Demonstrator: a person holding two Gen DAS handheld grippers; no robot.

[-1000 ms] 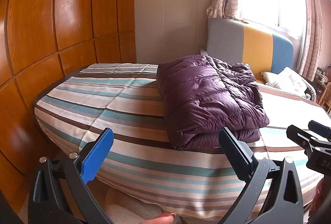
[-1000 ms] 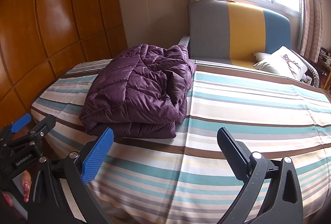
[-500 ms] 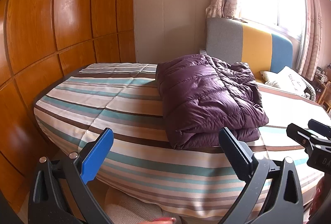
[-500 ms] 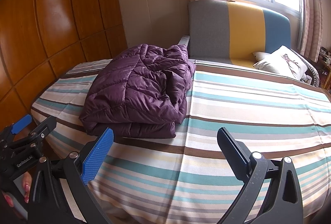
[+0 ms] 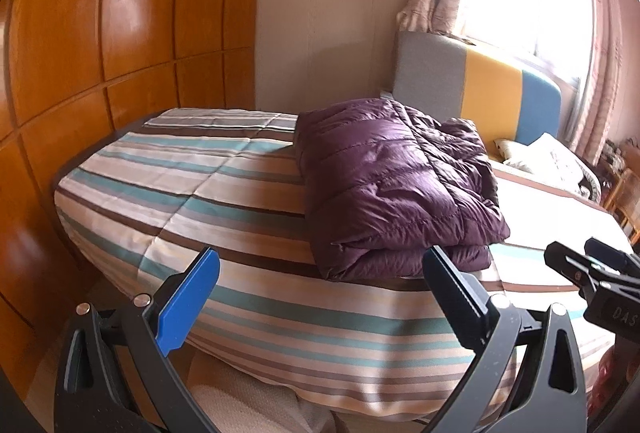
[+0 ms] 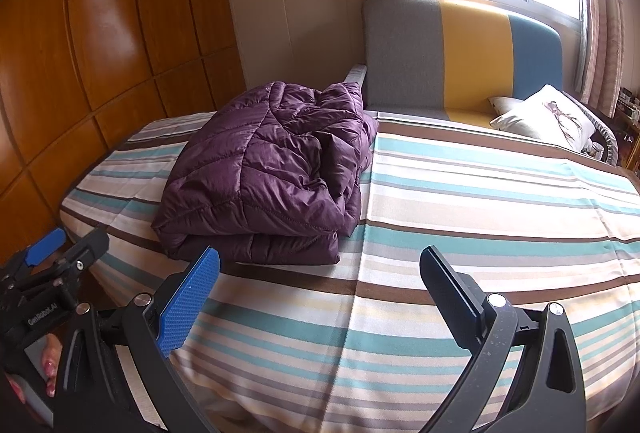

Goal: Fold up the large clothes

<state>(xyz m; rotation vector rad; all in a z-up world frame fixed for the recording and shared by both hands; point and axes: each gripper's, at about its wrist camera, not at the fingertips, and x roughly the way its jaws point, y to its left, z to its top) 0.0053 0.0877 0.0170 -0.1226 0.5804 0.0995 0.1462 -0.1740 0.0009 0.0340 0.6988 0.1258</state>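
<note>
Nearest to us, our left claw (image 5: 320, 293) hangs off the near edge of the bed, jaws spread wide and holding nothing; one finger carries a blue dimpled pad (image 5: 188, 307), the other shows its black back. Our right claw (image 6: 320, 293) hangs the same way beside it, also spread and empty, off the same near edge.

Beyond them lies the bed's cotton cover in teal, brown and cream stripes (image 6: 460, 233), flat and smooth with a few faint creases, draping rounded over the near edge.

On it, close to the near edge and toward the near left corner, rests the purple quilted down jacket (image 6: 272, 177). It is glossy, puffy and slippery-looking, stitched in channels, and already doubled into a thick rectangular bundle of several layers, its upper right part rumpled.

We judge the folding to be nearly or wholly done, with both claws clear of the garment. If anything remains, it is tidying that rumpled part, which would call for a deep pinch, since such springy padding tends to puff open.

Farthest stands the upholstered headboard in grey, yellow and blue panels (image 6: 472, 49).
</note>
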